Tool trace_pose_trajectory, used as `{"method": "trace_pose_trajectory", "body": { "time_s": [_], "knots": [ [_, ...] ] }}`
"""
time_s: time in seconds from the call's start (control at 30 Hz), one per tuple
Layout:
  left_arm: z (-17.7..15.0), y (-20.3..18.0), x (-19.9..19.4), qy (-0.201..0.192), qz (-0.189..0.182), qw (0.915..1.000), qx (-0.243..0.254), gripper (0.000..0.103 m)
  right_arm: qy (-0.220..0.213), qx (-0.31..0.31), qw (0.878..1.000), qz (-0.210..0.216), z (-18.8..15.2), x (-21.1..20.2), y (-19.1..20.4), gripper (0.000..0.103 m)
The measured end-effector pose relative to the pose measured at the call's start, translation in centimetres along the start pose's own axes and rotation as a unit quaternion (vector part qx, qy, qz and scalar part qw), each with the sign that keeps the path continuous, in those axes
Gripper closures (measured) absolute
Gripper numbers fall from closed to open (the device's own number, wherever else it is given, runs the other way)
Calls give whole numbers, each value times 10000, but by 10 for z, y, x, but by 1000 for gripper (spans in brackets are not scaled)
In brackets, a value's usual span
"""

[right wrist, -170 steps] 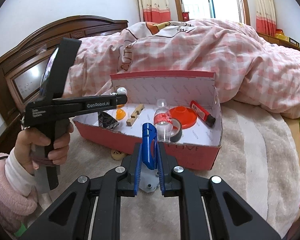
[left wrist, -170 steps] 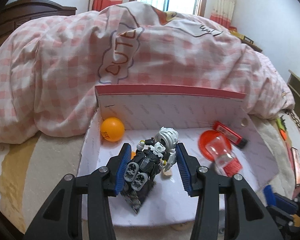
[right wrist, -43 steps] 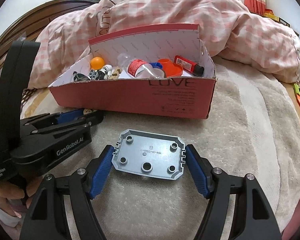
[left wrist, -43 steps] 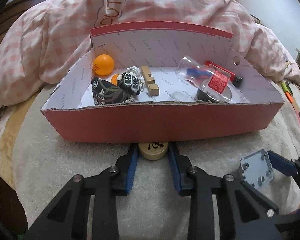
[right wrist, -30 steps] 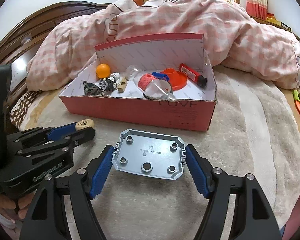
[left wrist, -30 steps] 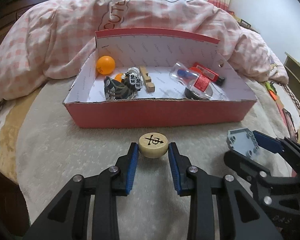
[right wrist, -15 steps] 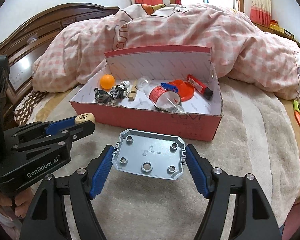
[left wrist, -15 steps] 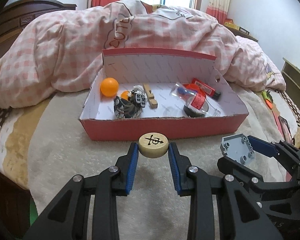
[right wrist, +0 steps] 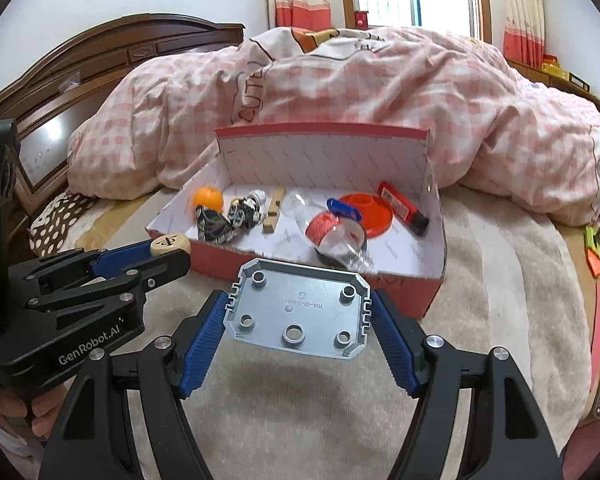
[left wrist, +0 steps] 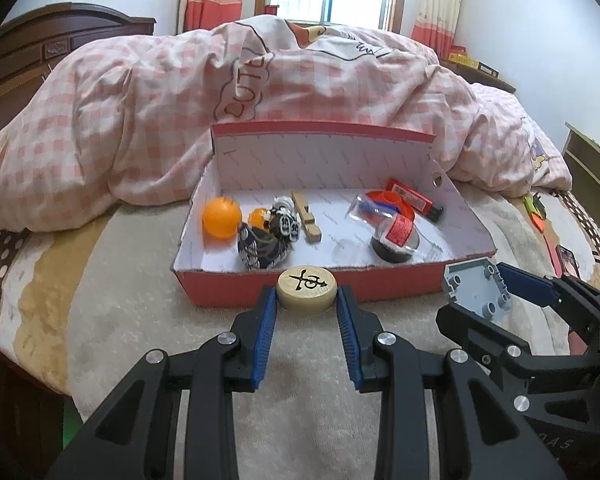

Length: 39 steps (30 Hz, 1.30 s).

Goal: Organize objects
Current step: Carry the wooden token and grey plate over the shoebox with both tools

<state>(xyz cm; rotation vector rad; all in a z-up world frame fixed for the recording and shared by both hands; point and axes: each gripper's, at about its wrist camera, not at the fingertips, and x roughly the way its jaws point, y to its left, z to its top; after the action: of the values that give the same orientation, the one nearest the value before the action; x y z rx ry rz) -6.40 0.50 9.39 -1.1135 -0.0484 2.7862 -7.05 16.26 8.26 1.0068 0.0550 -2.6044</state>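
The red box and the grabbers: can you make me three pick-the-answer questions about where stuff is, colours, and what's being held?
1. Where is the orange ball?
A. left end of the red box
B. on the blanket
C. right end of the box

2. What colour is the plastic plate held by the right gripper?
A. green
B. grey
C. yellow

3. What is the left gripper doing?
A. hanging open, empty
B. gripping a wooden chess piece
C. gripping a bottle

Answers: A, the ball sits by the left wall; B, the plate is grey; B, both pads press on the disc.
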Motion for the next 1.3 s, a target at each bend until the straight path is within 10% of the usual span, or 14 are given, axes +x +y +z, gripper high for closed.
{"method": "trace_pose_trajectory", "body": {
  "time_s": [0.67,1.3],
  "knots": [
    [55,12,41,-126,263,9996,-43,73,-230,-107,9994,-230,51,33,-11,30],
    [68,18,114,735,460,9962,-78,64,294,1,9985,-462,60,96,-25,29]
  ]
}}
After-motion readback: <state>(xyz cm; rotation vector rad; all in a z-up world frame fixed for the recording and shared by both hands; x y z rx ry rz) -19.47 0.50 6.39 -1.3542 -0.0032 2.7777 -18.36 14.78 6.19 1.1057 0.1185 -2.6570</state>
